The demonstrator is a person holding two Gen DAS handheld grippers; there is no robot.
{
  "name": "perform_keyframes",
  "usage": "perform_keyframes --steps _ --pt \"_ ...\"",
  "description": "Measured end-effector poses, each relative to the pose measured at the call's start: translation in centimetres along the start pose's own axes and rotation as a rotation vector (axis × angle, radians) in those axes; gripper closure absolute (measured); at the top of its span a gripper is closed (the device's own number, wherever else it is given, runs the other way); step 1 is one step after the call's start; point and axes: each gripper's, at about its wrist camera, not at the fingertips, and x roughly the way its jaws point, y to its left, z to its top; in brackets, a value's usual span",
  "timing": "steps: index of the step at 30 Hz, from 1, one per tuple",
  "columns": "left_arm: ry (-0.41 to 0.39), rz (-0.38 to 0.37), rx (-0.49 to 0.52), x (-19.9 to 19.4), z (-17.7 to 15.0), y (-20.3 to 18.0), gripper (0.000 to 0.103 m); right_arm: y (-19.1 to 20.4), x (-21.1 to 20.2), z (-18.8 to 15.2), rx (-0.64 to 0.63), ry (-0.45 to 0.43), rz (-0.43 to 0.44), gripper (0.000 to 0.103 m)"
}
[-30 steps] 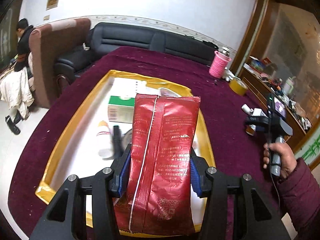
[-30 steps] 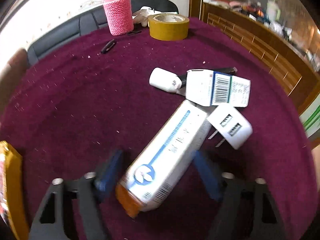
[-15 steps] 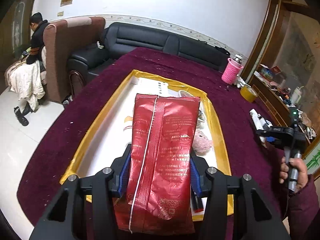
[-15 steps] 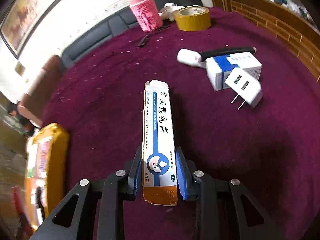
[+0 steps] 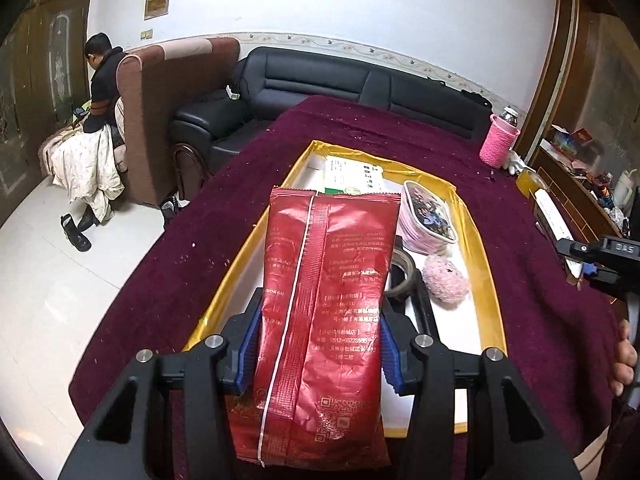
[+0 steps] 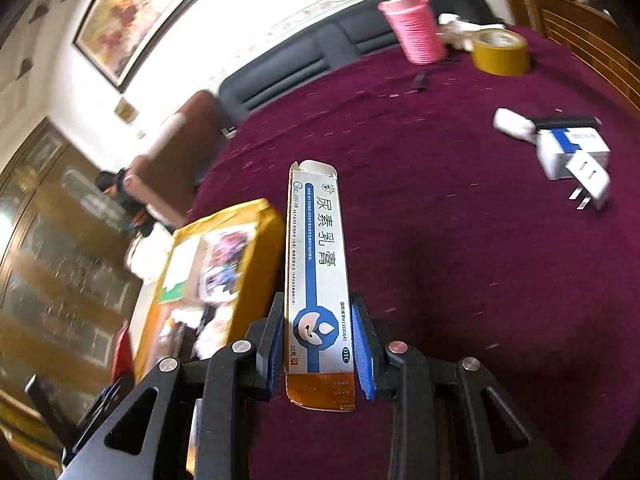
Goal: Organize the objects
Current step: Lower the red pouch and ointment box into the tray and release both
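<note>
The left tongs (image 5: 320,344) hold a red pouch (image 5: 324,320), the right tongs (image 6: 318,344) a box (image 6: 316,272); a slanted box may slip before reaching the tray (image 5: 486,320).

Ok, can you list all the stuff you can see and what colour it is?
red packet: 1, red, in left hand-held gripper
ointment box: 1, white and blue, in right hand-held gripper
tray: 1, yellow-edged, on the table
fluffy ball: 1, pink, in tray
pouch: 1, pink, in tray
tape roll: 1, yellow, far table edge
bottle sleeve: 1, pink, beside tape roll
plug adapter: 1, white, on tablecloth
tablecloth: 1, maroon
left hand-held gripper: black, blue pads
right hand-held gripper: black, blue pads
</note>
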Motion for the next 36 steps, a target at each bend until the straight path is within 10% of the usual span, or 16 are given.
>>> perform_keyframes --steps 15,36 --pt "0.092 0.054 0.081 5.3 2.9 0.8 0.054 8.7 5.9 -2.8 -0.097 0.200 0.157 0.070" --pt "0.021 -0.004 0.066 4.1 3.4 0.9 0.040 12.1 11.2 -6.8 -0.143 0.328 0.100 0.070"
